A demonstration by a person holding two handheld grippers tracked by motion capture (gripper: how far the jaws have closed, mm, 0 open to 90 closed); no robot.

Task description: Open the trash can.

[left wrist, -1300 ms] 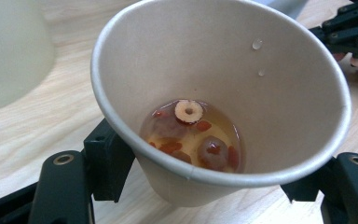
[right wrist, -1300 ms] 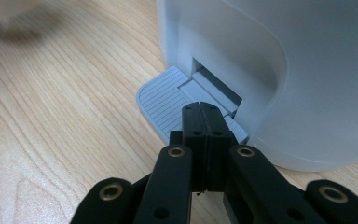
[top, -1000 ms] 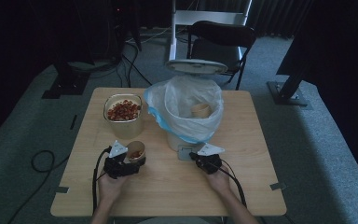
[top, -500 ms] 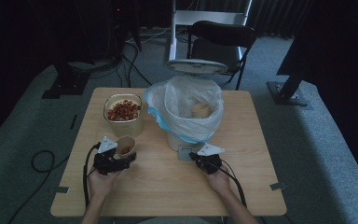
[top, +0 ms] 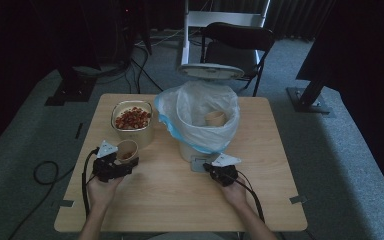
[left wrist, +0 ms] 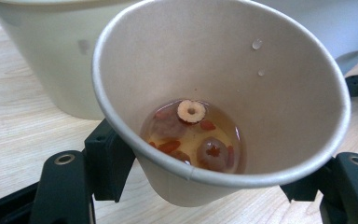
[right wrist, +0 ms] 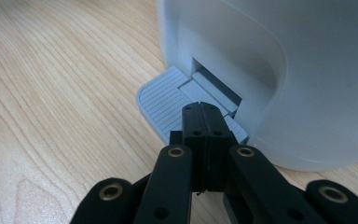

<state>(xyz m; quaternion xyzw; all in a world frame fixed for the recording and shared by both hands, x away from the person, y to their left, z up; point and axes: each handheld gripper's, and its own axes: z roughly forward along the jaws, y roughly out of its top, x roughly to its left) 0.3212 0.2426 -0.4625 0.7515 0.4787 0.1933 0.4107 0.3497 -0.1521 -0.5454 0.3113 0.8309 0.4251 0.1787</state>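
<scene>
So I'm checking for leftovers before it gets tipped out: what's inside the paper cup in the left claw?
The paper cup holds a shallow pool of amber liquid with a round sliced piece, red berries and two dark fruits. Droplets cling to the wall. Anything beneath the fruit is hidden.

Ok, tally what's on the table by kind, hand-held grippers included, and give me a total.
Paper cups: 2, one held in the left hand-held gripper, one inside the bin
Pedal bin with bag: 1
Bowl of red bits: 1
Hand-held grippers: 2, the right hand-held gripper on the pedal
Total: 6
</scene>
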